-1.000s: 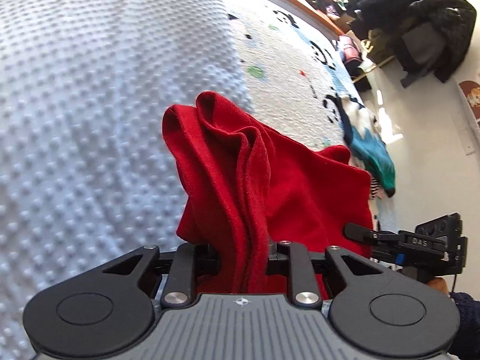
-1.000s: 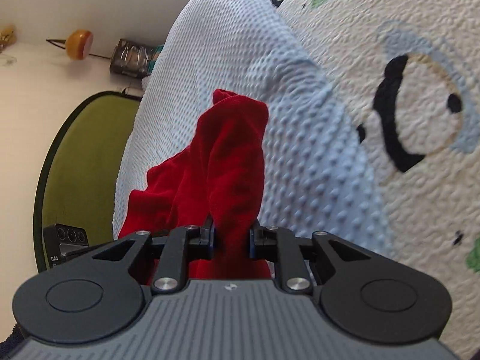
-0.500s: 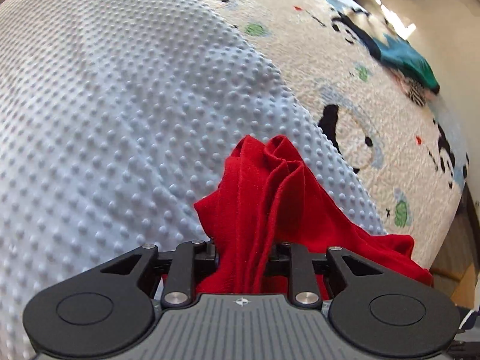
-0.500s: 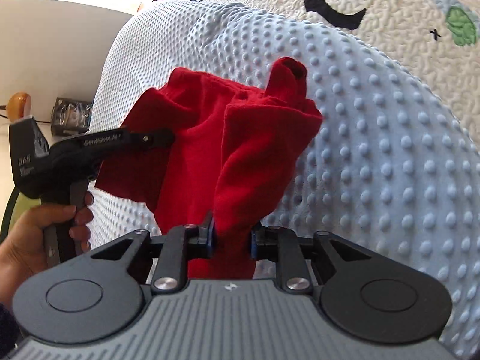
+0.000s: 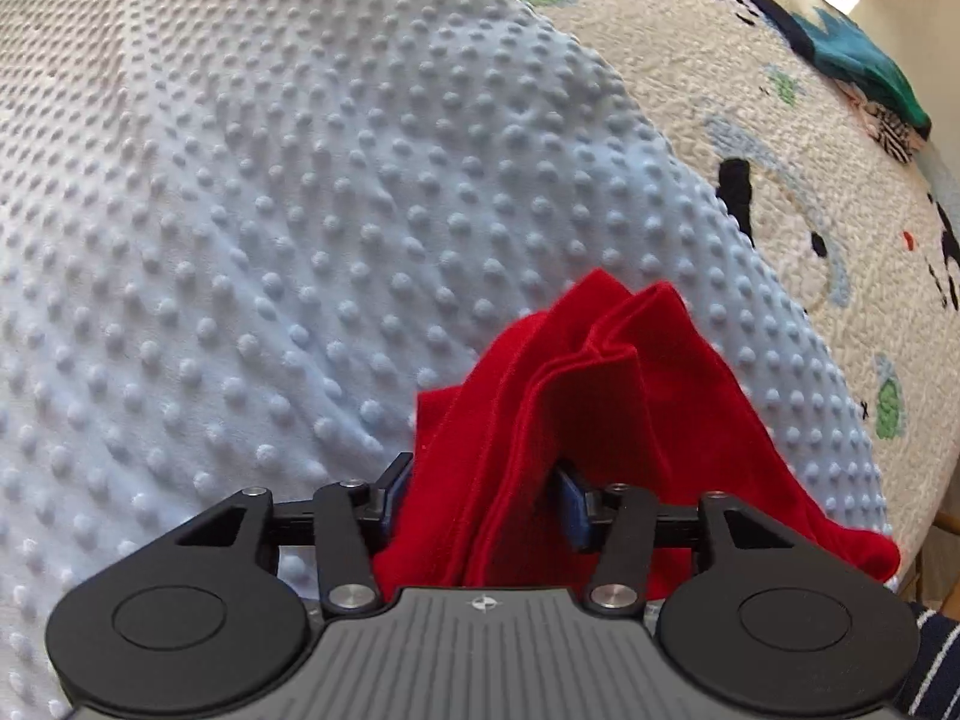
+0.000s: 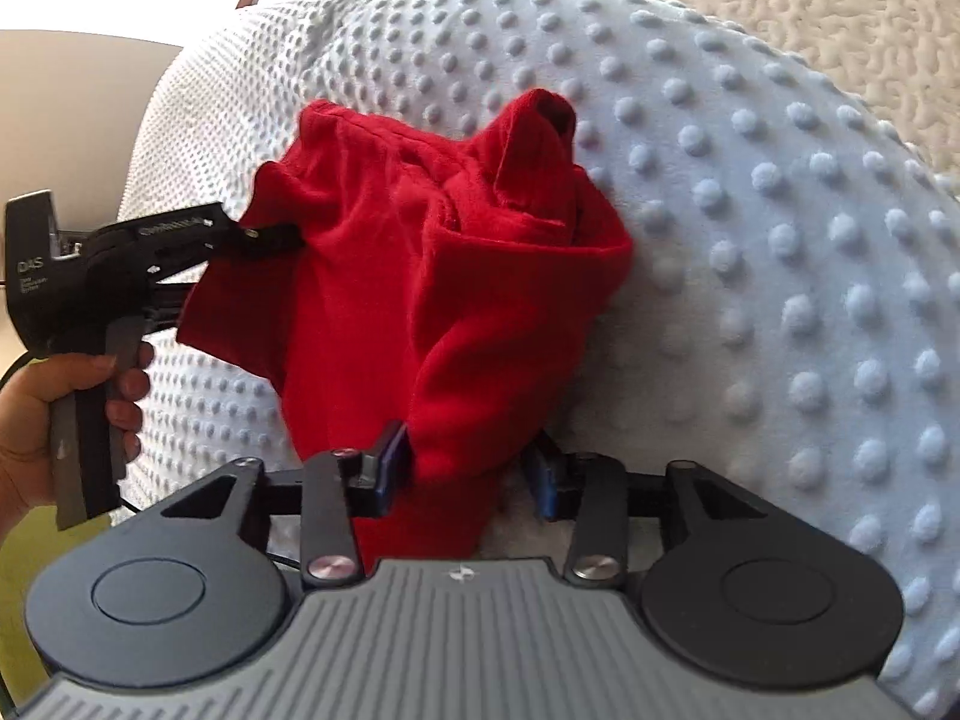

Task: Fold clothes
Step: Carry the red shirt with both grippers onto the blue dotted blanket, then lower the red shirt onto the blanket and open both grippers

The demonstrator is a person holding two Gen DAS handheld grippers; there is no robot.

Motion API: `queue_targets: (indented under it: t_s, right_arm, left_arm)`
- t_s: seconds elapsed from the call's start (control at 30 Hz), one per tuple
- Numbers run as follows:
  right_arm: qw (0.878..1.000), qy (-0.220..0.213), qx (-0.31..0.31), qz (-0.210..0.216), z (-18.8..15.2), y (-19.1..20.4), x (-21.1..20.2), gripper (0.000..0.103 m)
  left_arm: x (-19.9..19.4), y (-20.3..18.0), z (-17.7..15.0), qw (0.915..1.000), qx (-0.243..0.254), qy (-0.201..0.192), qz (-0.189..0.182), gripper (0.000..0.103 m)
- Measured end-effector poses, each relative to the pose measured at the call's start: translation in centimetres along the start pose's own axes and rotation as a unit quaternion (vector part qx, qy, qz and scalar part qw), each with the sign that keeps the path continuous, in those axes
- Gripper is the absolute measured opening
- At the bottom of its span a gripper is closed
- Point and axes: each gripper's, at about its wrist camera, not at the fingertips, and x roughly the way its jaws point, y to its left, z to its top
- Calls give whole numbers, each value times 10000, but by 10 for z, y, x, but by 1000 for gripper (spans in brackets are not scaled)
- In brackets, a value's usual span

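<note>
Jaws opening on both grippers, left [image 5: 483,495] and right [image 6: 468,474], red cloth [image 6: 444,276] between them but unpinched; best let it settle on the blanket [image 5: 270,210] before withdrawing.

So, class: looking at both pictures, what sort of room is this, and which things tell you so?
Probably a bedroom. The work surface looks like a bed: a cream quilted bedspread with cartoon prints under a pale blue dotted plush blanket. A crumpled red fabric garment lies on it, with more clothes piled at the far edge.
</note>
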Motion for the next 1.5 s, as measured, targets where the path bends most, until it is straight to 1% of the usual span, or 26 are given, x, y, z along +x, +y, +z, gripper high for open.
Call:
queue_targets:
  t_s: [0.07, 0.1, 0.17, 0.2, 0.23, 0.27, 0.3, 0.33, 0.4, 0.43, 0.5, 0.57, 0.6, 0.63, 0.67, 0.7, 0.77, 0.83, 0.93, 0.97, 1.0, 1.17, 1.23, 1.33, 1.4, 1.5]
  right_arm:
    - [9992, 355, -168, -64, 6, -3, -9, 44]
    - [9982, 536, -257, -95, 9, -4, -14, 44]
    - [9923, 1064, -587, -256, 20, 1, -35, 41]
    - [9902, 1152, -765, -189, 30, 4, -48, 40]
    - [9879, 1224, -943, -110, 40, 7, -62, 39]
    - [9852, 1295, -1122, -31, 50, 9, -75, 38]
    - [9827, 1131, -1465, 88, 62, 18, -87, 38]
    - [9775, 810, -1925, 302, 80, 29, -88, 36]
    - [9565, 146, -2819, 740, 109, 52, -84, 27]
    - [9391, -150, -3306, 926, 123, 67, -68, 27]
    - [9093, -228, -4014, 1071, 138, 89, -30, 27]
    - [8765, -544, -4748, 579, 139, 106, 5, 27]
    - [8710, -679, -4852, 370, 140, 109, 17, 28]
    - [8767, -656, -4755, 319, 143, 110, 25, 29]
    - [8887, -474, -4537, 463, 148, 107, 32, 29]
    - [8941, -319, -4433, 555, 151, 105, 36, 29]
    - [8895, -227, -4541, 459, 150, 105, 47, 27]
    - [8844, -204, -4643, 435, 148, 107, 60, 12]
    - [8811, -171, -4701, 496, 148, 113, 69, 6]
    - [8750, -242, -4817, 411, 147, 116, 69, 5]
    - [8695, -328, -4915, 346, 147, 117, 69, 5]
    - [8929, -250, -4494, 82, 166, 108, 91, 5]
    - [8867, -220, -4619, 5, 164, 105, 98, 5]
    - [8866, -44, -4623, -125, 165, 101, 108, 6]
    - [8913, 76, -4532, -134, 170, 105, 105, 8]
    - [9007, -36, -4344, 64, 179, 115, 75, 20]
  left_arm:
    - [-23, 13, 8, 9970, -373, -592, 345, 51]
    - [-36, 21, 9, 9927, -616, -893, 521, 53]
    - [-70, 36, 2, 9805, -1188, -1468, 546, 56]
    - [-87, 43, -2, 9719, -1476, -1751, 539, 56]
    - [-100, 45, -12, 9673, -1568, -1965, 335, 56]
    - [-109, 38, -26, 9663, -1472, -2111, 103, 56]
    - [-118, 31, -40, 9652, -1338, -2242, -123, 58]
    - [-117, 19, -53, 9678, -1155, -2228, -189, 60]
    - [-104, -9, -74, 9749, -776, -2081, -137, 63]
    - [-90, -23, -80, 9784, -580, -1982, -40, 63]
    - [-57, -43, -87, 9816, -388, -1838, 337, 63]
    - [-31, -50, -90, 9807, -453, -1760, 717, 59]
    - [-21, -49, -94, 9770, -609, -1819, 930, 57]
    - [-16, -46, -95, 9736, -781, -1892, 1007, 57]
    - [-13, -40, -98, 9712, -949, -1946, 997, 57]
    - [-9, -34, -102, 9687, -1115, -1995, 973, 57]
    - [-10, -28, -107, 9654, -1179, -2068, 1063, 57]
    - [-12, -22, -105, 9612, -1292, -2126, 1197, 57]
    - [-13, -10, -98, 9545, -1657, -2164, 1210, 61]
    - [-11, -7, -96, 9546, -1697, -2130, 1212, 61]
    - [-9, -5, -95, 9551, -1712, -2090, 1221, 62]
    - [8, 3, -92, 9548, -1886, -1942, 1228, 64]
    - [14, 6, -92, 9555, -1906, -1882, 1238, 65]
    - [16, 10, -90, 9577, -1894, -1804, 1198, 65]
    - [13, 13, -87, 9591, -1926, -1740, 1130, 65]
    - [-15, 11, -84, 9554, -2112, -1769, 1062, 62]
